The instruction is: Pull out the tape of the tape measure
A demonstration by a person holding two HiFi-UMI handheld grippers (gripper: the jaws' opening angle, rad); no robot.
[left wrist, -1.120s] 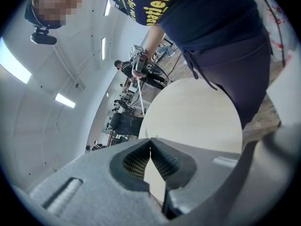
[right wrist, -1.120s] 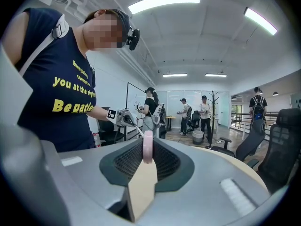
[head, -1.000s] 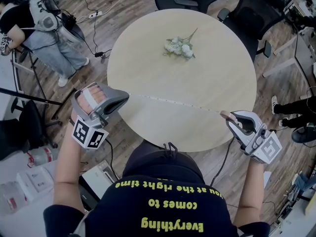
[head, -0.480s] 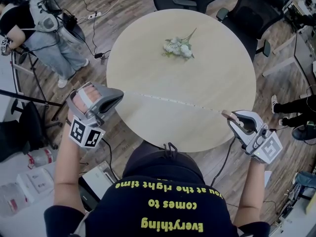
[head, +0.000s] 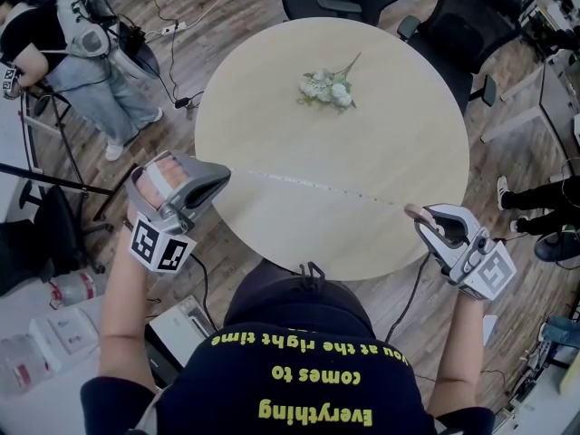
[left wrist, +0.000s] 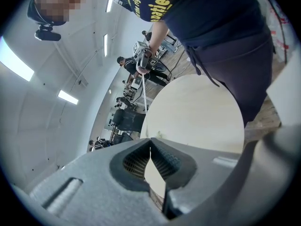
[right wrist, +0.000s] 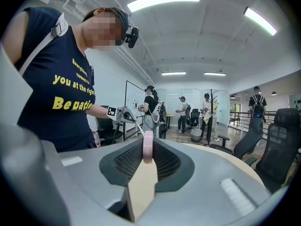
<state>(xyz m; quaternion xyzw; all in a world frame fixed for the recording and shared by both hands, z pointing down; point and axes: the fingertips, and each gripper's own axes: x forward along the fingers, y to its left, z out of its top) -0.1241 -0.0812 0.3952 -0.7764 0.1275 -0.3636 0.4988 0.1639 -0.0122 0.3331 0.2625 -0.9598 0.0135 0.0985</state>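
The tape (head: 313, 186) is stretched in a thin pale line over the round table (head: 381, 107), from left to right. My left gripper (head: 221, 176) at the table's left edge is shut on the tape's end. In the left gripper view the pads (left wrist: 162, 161) meet and the tape (left wrist: 145, 95) runs off toward the far gripper (left wrist: 142, 62). My right gripper (head: 415, 214) at the table's right edge is shut on the pink tape measure case (right wrist: 147, 146), which stands on edge between its jaws. From there the tape leads to the left gripper (right wrist: 123, 113).
A small bunch of white flowers (head: 329, 87) lies on the far half of the table. Black office chairs (head: 453, 25) stand behind it. A seated person (head: 68, 57) and floor cables (head: 177, 62) are at the far left. Boxes (head: 54, 338) lie by my left side.
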